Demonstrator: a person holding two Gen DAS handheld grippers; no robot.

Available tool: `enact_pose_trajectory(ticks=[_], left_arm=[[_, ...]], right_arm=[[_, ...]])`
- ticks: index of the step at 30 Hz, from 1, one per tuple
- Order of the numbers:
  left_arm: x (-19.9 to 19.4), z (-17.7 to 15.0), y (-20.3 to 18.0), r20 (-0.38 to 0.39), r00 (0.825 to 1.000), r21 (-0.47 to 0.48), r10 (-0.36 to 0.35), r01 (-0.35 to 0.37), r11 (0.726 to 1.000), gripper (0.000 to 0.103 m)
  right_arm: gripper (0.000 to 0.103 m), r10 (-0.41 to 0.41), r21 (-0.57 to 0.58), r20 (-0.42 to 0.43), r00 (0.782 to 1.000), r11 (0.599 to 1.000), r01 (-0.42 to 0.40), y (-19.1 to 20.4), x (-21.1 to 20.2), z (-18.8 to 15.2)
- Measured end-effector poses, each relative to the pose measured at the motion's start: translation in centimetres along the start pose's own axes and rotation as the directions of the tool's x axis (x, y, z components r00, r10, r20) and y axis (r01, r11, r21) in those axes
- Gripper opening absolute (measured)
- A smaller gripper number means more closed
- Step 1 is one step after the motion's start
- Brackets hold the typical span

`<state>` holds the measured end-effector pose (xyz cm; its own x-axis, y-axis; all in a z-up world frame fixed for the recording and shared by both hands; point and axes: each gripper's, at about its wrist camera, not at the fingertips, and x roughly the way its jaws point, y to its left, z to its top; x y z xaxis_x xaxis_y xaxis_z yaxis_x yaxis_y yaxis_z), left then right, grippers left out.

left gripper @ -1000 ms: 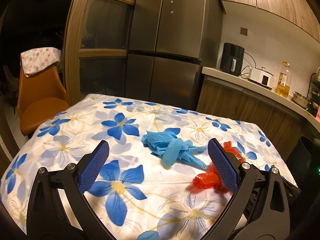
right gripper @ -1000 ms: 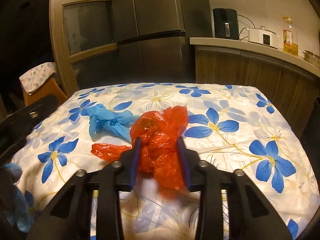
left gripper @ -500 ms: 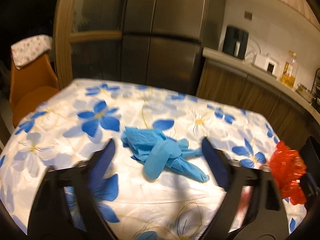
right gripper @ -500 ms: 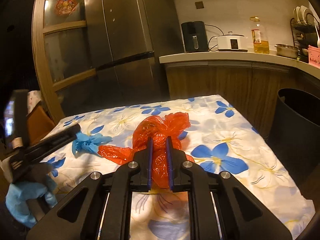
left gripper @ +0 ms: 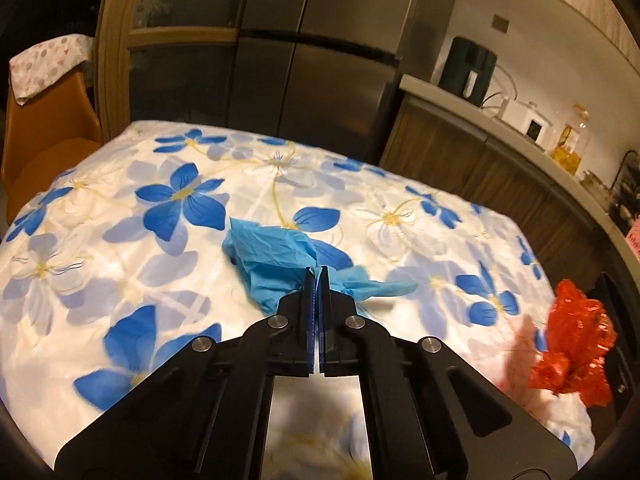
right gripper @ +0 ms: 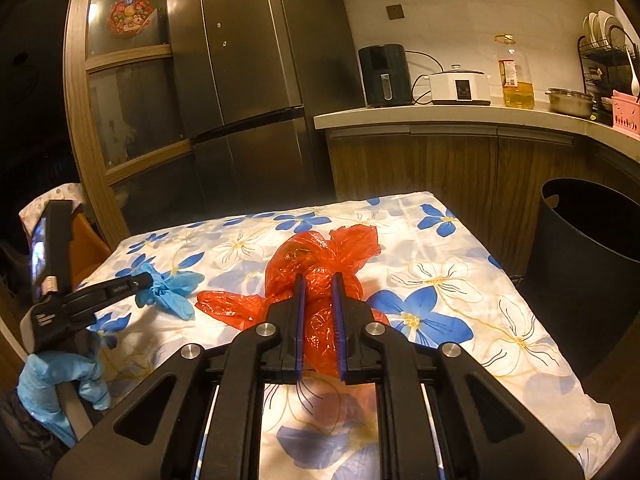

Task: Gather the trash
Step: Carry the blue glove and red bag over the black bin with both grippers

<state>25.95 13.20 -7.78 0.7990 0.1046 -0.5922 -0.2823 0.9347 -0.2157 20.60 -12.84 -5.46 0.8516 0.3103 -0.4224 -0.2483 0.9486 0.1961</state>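
My left gripper (left gripper: 318,276) is shut on the crumpled blue gloves (left gripper: 276,256), which rest on the flowered tablecloth (left gripper: 120,240). It also shows in the right wrist view (right gripper: 146,280), pinching the gloves (right gripper: 170,290) at the table's left. My right gripper (right gripper: 318,280) is shut on a crumpled red plastic bag (right gripper: 316,256) and holds it just above the table. The bag also shows in the left wrist view (left gripper: 576,340), lifted at the table's right edge.
A black bin (right gripper: 588,248) stands off the table's right side. An orange chair (left gripper: 44,132) stands at the left. A fridge (right gripper: 248,80) and a counter (right gripper: 460,114) with appliances lie behind the table.
My left gripper moved forward and closed on the blue gloves. My right gripper tightened on the red bag and lifted it toward the right, off the cloth.
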Motion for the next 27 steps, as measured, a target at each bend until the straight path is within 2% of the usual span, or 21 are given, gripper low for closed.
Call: enact_pose_trajectory(ticks=[12,18,27], left_arm=[[-10.8,-1.7,-2.6,0.131,0.991,0.07,-0.023,0.014,0.997,0.0],[-13.4,-2.3,-4.4,0.152,0.988,0.105,-0.032,0.017,0.994,0.0],[-14.9,-2.6,-6.8,0.173,0.983,0.145,-0.058,0.033,0.989,0.0]], right_arm=[[0.013,0.031,0.004,0.032,0.999,1.0,-0.031,0.2,-4.2,0.3],[0.013,0.034,0.005,0.048,0.998,0.999,-0.035,-0.1,-6.7,0.4],[0.013,0.019,0.0,0.081,0.997,1.0,-0.019,-0.7,-8.7,1.2]])
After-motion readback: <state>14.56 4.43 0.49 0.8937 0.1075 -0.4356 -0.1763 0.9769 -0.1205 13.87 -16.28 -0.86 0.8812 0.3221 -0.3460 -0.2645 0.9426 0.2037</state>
